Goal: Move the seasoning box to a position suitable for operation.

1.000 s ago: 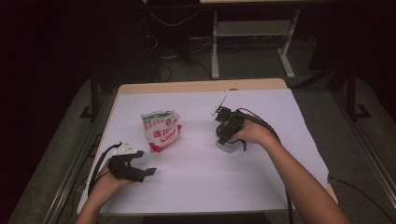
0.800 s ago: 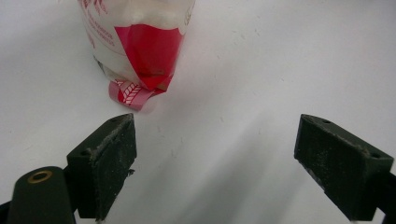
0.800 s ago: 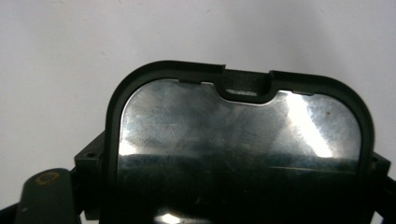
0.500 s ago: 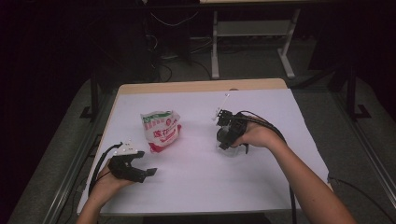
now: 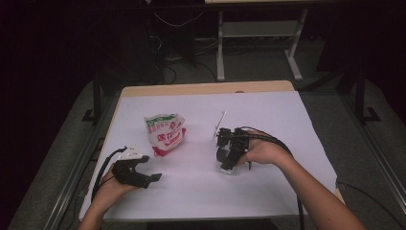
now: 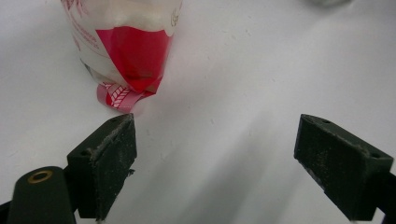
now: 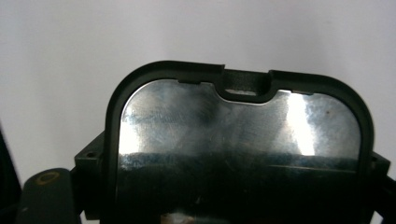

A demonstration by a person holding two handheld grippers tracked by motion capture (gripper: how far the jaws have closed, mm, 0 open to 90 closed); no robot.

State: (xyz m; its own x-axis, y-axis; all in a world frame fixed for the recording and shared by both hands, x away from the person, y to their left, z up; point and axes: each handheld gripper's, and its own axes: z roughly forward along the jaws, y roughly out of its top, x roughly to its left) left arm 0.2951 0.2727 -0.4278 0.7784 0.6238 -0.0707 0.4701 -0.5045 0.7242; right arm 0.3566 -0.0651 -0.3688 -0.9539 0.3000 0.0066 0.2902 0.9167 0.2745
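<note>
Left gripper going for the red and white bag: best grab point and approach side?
Probably the crumpled red bottom corner of the bag. It juts toward the left gripper, just beyond one jaw, thin and loose enough to pinch. Come in low along the white table cover from the person's side. The jaws stand wide open and apart from it. The body looks puffy and wider, likelier to slip.

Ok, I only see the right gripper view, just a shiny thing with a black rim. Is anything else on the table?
Observer: Yes, a red, white and green bag lies on the table, to the left of your shiny thing.
Operator: Where's the other gripper?
Observer: The left gripper rests near the table's front left corner, jaws wide open, holding nothing.
Operator: Is it pointing at the bag?
Observer: Yes, the bag's red corner lies just beyond its jaws.
</note>
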